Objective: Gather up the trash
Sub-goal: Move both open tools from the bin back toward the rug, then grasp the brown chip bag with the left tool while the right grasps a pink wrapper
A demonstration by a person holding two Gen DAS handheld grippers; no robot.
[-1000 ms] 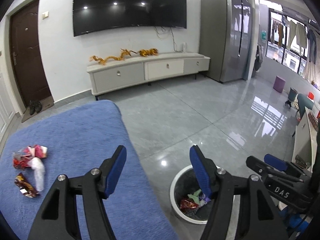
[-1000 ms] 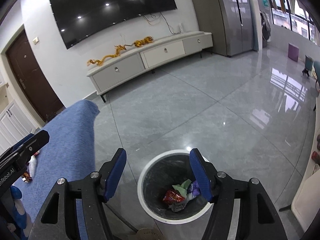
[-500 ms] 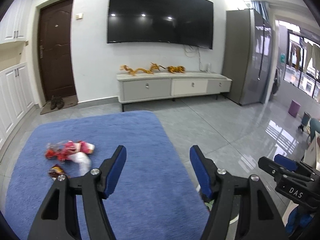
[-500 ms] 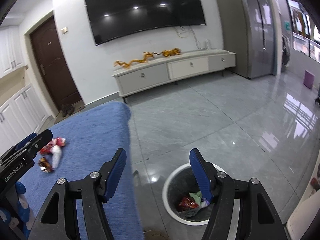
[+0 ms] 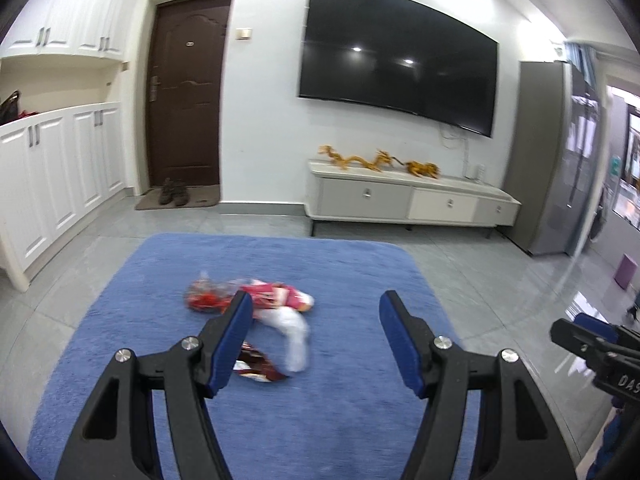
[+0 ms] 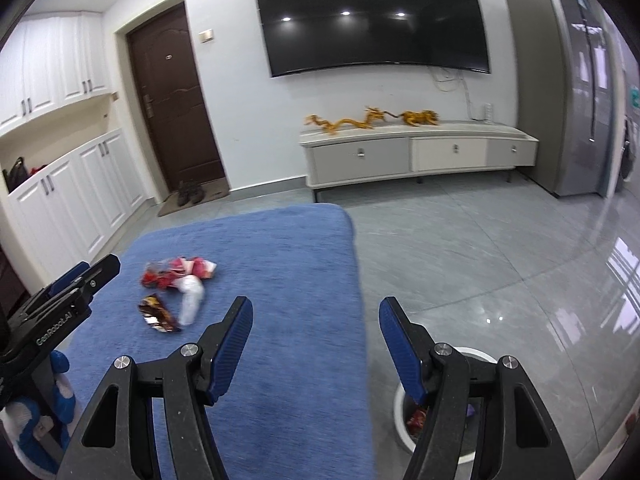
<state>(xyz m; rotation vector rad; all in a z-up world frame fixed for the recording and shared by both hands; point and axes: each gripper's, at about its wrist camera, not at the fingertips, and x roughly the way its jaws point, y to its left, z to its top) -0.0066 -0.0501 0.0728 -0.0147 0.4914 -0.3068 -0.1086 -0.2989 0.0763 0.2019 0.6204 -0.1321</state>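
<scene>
Trash lies on a blue rug [image 5: 352,272]: a red and pink wrapper bundle [image 5: 272,294], a white crumpled piece [image 5: 294,332] and a dark shiny wrapper [image 5: 256,366]. My left gripper [image 5: 316,316] is open and empty, held above the rug just right of the trash. My right gripper [image 6: 316,320] is open and empty, over the rug's right edge. The trash also shows in the right wrist view, with the bundle [image 6: 178,272], the white piece [image 6: 191,298] and the dark wrapper [image 6: 158,314]. A white-rimmed bin [image 6: 402,412] holding trash stands on the floor, partly hidden by the right fingers.
A TV cabinet [image 5: 412,200] with gold dragon figures stands at the far wall under a large TV. White cupboards [image 5: 52,168] line the left side by a brown door. A grey fridge [image 5: 548,152] is at right. Glossy grey tile floor surrounds the rug.
Both grippers have swung left, away from the bin and toward the rug. The trash pile now sits near the middle of the left wrist view. Both stay open.
</scene>
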